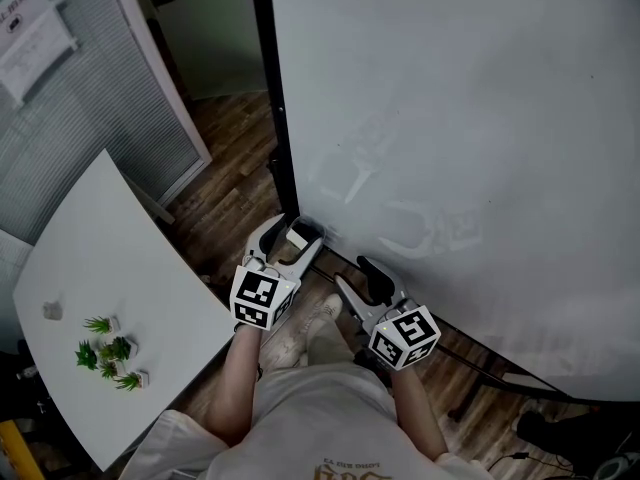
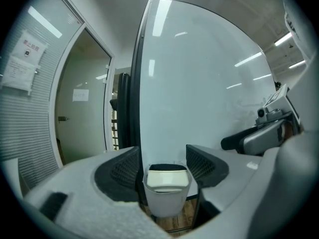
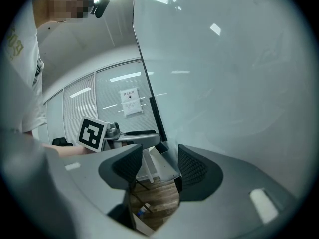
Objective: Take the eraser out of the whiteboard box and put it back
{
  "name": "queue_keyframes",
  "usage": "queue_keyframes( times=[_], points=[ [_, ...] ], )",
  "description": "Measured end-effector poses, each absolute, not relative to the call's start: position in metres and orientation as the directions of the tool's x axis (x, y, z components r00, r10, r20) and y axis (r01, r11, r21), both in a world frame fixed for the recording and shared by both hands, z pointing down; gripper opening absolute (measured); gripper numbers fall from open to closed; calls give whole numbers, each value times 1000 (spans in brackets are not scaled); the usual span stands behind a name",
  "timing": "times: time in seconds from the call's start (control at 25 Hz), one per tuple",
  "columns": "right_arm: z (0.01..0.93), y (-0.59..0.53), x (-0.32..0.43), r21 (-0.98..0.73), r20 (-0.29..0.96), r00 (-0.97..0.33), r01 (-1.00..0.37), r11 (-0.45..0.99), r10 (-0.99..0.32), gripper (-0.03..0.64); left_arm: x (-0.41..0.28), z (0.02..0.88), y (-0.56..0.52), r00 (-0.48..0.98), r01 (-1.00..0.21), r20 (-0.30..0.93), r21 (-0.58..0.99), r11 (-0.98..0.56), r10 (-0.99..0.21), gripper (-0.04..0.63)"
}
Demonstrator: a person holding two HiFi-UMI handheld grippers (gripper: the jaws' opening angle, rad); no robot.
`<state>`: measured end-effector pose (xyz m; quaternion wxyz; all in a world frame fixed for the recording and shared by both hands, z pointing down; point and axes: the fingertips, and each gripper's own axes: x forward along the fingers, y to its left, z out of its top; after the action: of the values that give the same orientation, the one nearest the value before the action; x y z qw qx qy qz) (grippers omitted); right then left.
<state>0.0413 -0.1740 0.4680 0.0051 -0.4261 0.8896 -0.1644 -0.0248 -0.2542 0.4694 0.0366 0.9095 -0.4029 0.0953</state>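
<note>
A small white box (image 2: 167, 203) hangs at the whiteboard's (image 1: 450, 118) lower left corner. The eraser (image 2: 167, 179), white with a black felt strip, sits inside it. My left gripper (image 2: 163, 164) is open, and its two pads flank the box without pressing it. From above, the eraser (image 1: 298, 235) shows as a pale block between the left gripper's (image 1: 292, 240) fingers. My right gripper (image 1: 372, 276) hangs open and empty just to the right, low in front of the board. Past the right gripper's (image 3: 158, 166) tips stands the box (image 3: 162, 164).
A white table (image 1: 90, 268) stands to the left with small green plants (image 1: 108, 353) on it. Dark wood floor runs under the board. The board's black frame post (image 1: 272, 118) rises just left of the box. A glass partition with blinds and a doorway lie behind.
</note>
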Motion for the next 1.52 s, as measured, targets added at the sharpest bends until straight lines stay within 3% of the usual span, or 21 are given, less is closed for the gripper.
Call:
queue_keyframes(
  times=[0.52,0.88,1.28,1.44,1.52],
  points=[
    [457,-159,33,-259,106,-640,-756,601,-761,218,-40,446,-223,646,-757,141,-11,-654,-750,271],
    [451,-148,36,-223,84,-611,-782,582,-787,170,-43,440,-196,648,-758,113,-3,-652,-753,225],
    [444,-135,47,-180,57,-573,-812,556,-818,83,-51,430,-178,613,-790,38,22,-613,-789,55],
    [441,-131,47,-174,42,-557,-821,543,-829,12,-59,429,-171,595,-804,36,12,-595,-803,26],
    [440,-130,45,-171,45,-554,-824,540,-831,12,-65,429,-170,580,-815,35,4,-580,-814,6]
  ],
)
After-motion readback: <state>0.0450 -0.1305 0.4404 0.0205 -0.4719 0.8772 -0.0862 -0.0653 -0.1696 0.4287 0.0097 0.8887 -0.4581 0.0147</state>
